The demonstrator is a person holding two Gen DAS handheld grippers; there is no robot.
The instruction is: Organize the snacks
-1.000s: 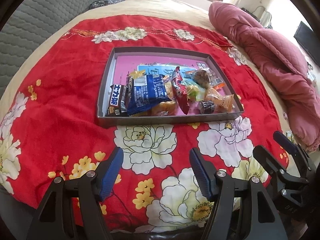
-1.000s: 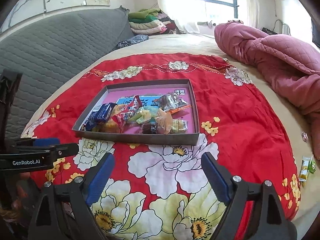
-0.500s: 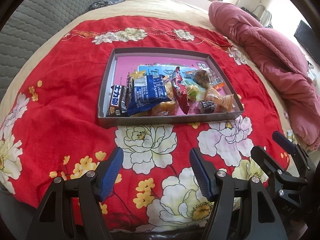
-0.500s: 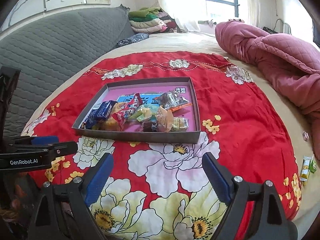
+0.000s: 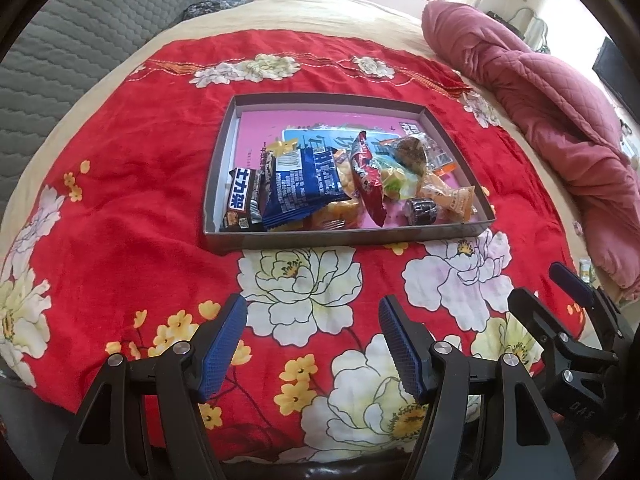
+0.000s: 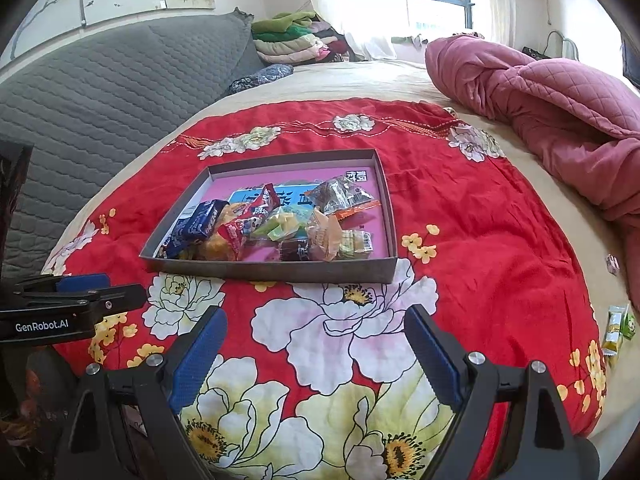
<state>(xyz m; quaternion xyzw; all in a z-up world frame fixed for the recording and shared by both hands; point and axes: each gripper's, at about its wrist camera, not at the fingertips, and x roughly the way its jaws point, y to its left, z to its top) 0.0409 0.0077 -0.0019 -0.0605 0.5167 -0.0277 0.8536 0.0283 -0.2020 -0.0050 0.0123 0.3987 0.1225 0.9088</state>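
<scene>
A shallow grey box (image 5: 344, 238) with a pink floor lies on the red flowered cloth and holds a heap of wrapped snacks, among them a blue packet (image 5: 304, 184) and a red packet (image 5: 366, 178). The box also shows in the right wrist view (image 6: 276, 274). My left gripper (image 5: 313, 344) is open and empty, low over the cloth in front of the box. My right gripper (image 6: 316, 354) is open and empty, also short of the box. A few small green and yellow snack packets (image 6: 618, 328) lie off the cloth at the bed's right edge.
A crumpled pink quilt (image 6: 560, 108) lies along the right of the bed. A grey padded headboard (image 6: 100, 92) stands at the left, with folded clothes (image 6: 296, 40) at the back. The right gripper shows at the lower right of the left wrist view (image 5: 572, 320).
Both views have shifted very slightly; the box and the snacks lie as before and both grippers stay open.
</scene>
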